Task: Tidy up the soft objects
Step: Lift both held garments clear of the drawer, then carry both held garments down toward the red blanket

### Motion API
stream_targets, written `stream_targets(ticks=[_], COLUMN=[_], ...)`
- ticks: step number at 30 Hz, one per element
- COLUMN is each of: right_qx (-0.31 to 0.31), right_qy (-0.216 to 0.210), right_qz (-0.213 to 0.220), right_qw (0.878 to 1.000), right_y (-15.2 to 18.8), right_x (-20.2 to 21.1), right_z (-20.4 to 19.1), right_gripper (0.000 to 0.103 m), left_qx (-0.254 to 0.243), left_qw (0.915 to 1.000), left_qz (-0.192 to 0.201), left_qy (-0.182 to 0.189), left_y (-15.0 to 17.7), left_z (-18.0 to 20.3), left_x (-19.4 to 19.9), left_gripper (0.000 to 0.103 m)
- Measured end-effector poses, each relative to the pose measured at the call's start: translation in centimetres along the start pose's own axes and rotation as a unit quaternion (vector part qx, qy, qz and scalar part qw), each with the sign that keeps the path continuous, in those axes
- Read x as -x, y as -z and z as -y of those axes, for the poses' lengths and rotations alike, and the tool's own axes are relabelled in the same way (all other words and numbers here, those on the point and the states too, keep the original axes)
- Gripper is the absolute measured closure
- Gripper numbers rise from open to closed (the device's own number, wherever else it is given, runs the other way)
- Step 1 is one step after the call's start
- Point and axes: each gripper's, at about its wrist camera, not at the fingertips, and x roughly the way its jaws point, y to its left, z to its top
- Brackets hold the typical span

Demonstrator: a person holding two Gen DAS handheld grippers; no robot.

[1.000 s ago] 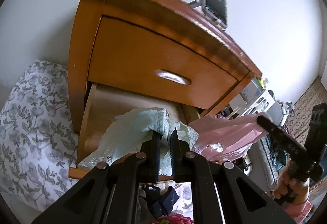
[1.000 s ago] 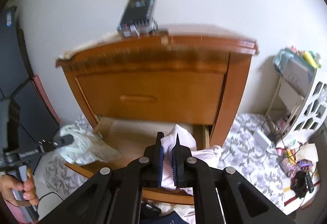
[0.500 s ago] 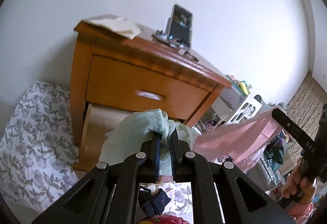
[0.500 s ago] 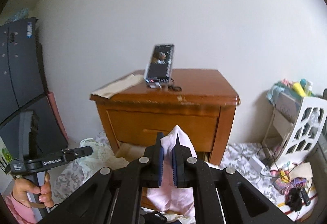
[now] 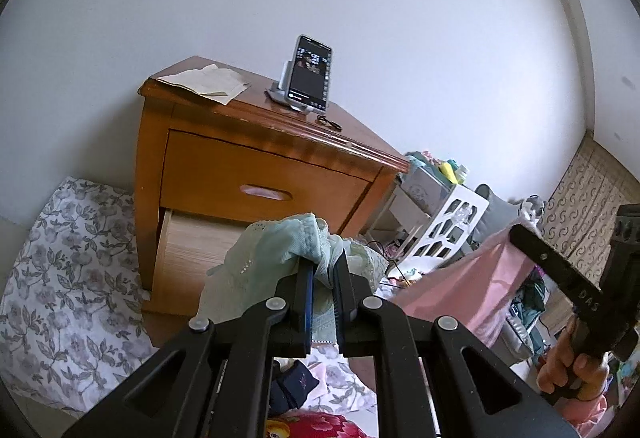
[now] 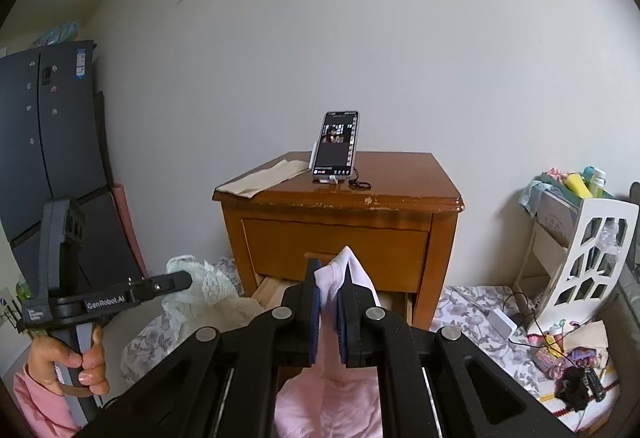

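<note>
**Both claws loaded, garments clear of the drawer**

Up close, left gripper (image 5: 323, 292): jaws nearly closed, clamped on a bunch of pale green lacy cloth (image 5: 272, 258). The cloth mushrooms over the fingertips and droops to the left, held in the air in front of the nightstand (image 5: 256, 174).

Right gripper (image 6: 329, 304): jaws pinched on a fold of pink cloth (image 6: 340, 270). A peak pokes up between the pads; the rest hangs below the claw in a long sheet, seen stretched out in the left view.

Handling, as a judgement: both pieces look light, limp and thin. They will sag and swing, and won't hold a shape. The lace edge could snag on the drawer corner. A pinch on a gathered fold suits them; a single layer may slip. Better hold would be near a seam or hem.

Containers: the lower drawer (image 5: 192, 250) stands pulled out, with pale bare wood showing inside; its contents, if any, are hidden behind the cloth. The upper drawer (image 5: 260, 178) is shut. A white rack (image 6: 584, 250) to the right holds bottles and rags on top. A phone (image 6: 336, 146) on a stand and a folded paper (image 6: 260, 178) sit on the nightstand top. Floral bedding (image 5: 60, 258) lies around the base.
</note>
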Motion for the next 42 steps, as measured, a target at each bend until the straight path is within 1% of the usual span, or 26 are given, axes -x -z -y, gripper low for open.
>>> stream_targets(ticks=[8,13,18,21,26,32,38,42], right_qx=[-0.008,-0.012,-0.024,-0.030,-0.036,-0.051,-0.064,-0.071], right_qy=[-0.006,-0.013,-0.021,-0.021,-0.024,-0.024,-0.033,-0.032], right_qz=[-0.046,-0.075,-0.113,-0.137,-0.182,-0.232,-0.269,-0.288], right_qw=[0.999,0.997,0.993,0.990,0.982,0.971,0.961,0.954], right_y=[2.1,3.6,5.7,7.0,9.4,12.3,14.4,15.7], right_x=[-1.3,-2.7,-4.8,-6.3,-9.2,-12.4,-15.0,-16.6], right_z=[0.0,0.0,0.3,0.5,0.7,1.3,1.6,1.8], right_gripper=[0.096,0.096,0.095,0.095,0.095,0.093,0.093,0.093], left_qx=[-0.005,-0.013,-0.020,-0.023,-0.015,0.007,0.020,0.030], left_qw=[0.9997,0.9983,0.9958,0.9938,0.9882,0.9796,0.9713,0.9653], left_qz=[-0.020,-0.052,-0.087,-0.108,-0.152,-0.199,-0.233,-0.252], left_qy=[0.012,0.024,0.019,0.009,-0.008,-0.027,-0.046,-0.062], left_y=[1.5,3.0,4.4,5.3,7.1,9.2,10.9,11.9], left_z=[0.6,1.2,1.4,1.2,0.3,-1.7,-3.3,-4.6], left_x=[0.0,-1.3,-3.3,-4.7,-7.7,-10.8,-13.2,-14.8], left_gripper=[0.095,0.095,0.095,0.095,0.094,0.094,0.094,0.094])
